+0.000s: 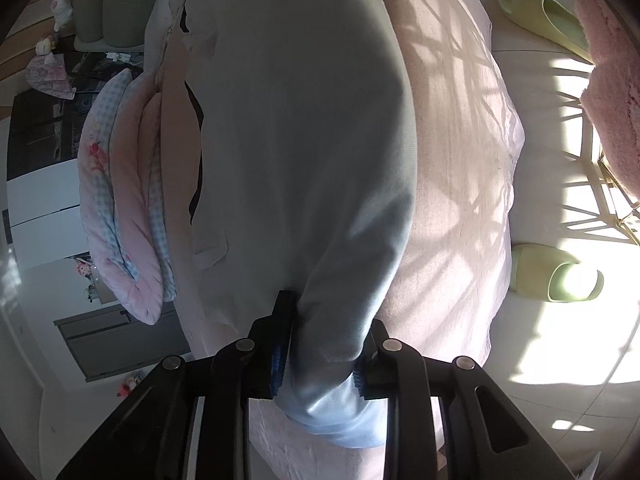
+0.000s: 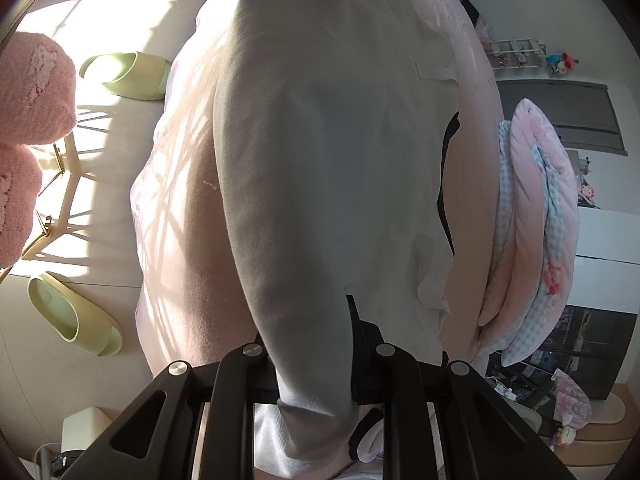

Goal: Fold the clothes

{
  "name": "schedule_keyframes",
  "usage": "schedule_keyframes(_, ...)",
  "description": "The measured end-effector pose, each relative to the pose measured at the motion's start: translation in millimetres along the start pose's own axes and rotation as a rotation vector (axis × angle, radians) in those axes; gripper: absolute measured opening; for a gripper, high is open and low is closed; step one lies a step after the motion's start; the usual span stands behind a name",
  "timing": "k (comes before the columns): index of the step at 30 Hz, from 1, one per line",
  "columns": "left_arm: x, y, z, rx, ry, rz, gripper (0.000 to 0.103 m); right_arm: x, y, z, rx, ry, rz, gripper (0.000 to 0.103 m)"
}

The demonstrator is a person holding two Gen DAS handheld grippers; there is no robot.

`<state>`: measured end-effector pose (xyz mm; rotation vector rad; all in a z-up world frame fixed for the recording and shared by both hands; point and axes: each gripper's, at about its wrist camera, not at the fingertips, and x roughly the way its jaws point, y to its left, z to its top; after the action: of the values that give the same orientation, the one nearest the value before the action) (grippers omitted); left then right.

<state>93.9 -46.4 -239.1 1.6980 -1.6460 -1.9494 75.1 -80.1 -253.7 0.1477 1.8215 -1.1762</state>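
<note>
A pale blue-grey garment (image 1: 304, 152) hangs stretched between my two grippers above a bed with a pink sheet (image 1: 452, 184). My left gripper (image 1: 326, 344) is shut on one end of the garment, with cloth bunched between its fingers. In the right wrist view the same garment (image 2: 332, 168) runs away from the camera, and my right gripper (image 2: 310, 356) is shut on its near end. The opposite gripper shows as a dark shape at the far end of the cloth in each view. A dark garment edge (image 2: 446, 184) shows beneath it.
A folded pink and blue checked quilt (image 1: 124, 200) lies on the bed beside the garment. Green slippers (image 1: 556, 272) (image 2: 76, 312) lie on the sunlit tiled floor. A pink fluffy rug (image 2: 28, 92) and dark drawers (image 1: 44, 128) stand farther off.
</note>
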Motion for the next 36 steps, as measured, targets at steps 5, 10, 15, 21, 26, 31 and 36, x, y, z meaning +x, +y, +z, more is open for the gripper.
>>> schedule_keyframes(5,-3.8,14.9,-1.3,-0.042,-0.009,-0.091,0.025,-1.7,-5.1,4.1,0.002,0.006,0.071,0.02)
schedule_keyframes(10,-9.2,24.4,-0.9,-0.055,-0.022,-0.111,0.025,-2.2,-12.6,4.2,-0.019,0.005,0.108,0.018)
schedule_keyframes(15,-13.2,36.1,0.6,-0.07,-0.038,-0.139,0.025,-2.1,-25.8,3.4,-0.035,0.0,0.151,0.018)
schedule_keyframes(21,-16.1,58.2,1.5,-0.101,-0.067,-0.175,0.025,-0.9,-44.0,3.6,-0.05,-0.003,0.188,0.018)
schedule_keyframes(26,-17.9,74.0,4.8,-0.132,-0.084,-0.169,0.025,2.8,-66.6,3.5,0.003,0.012,0.237,0.018)
schedule_keyframes(31,-17.1,82.9,3.1,-0.178,-0.096,-0.176,0.025,1.3,-87.2,0.9,0.048,0.002,0.246,0.018)
schedule_keyframes(36,-12.1,94.6,-1.7,-0.248,-0.107,-0.204,0.026,3.2,-97.8,-2.9,0.094,-0.013,0.268,0.018)
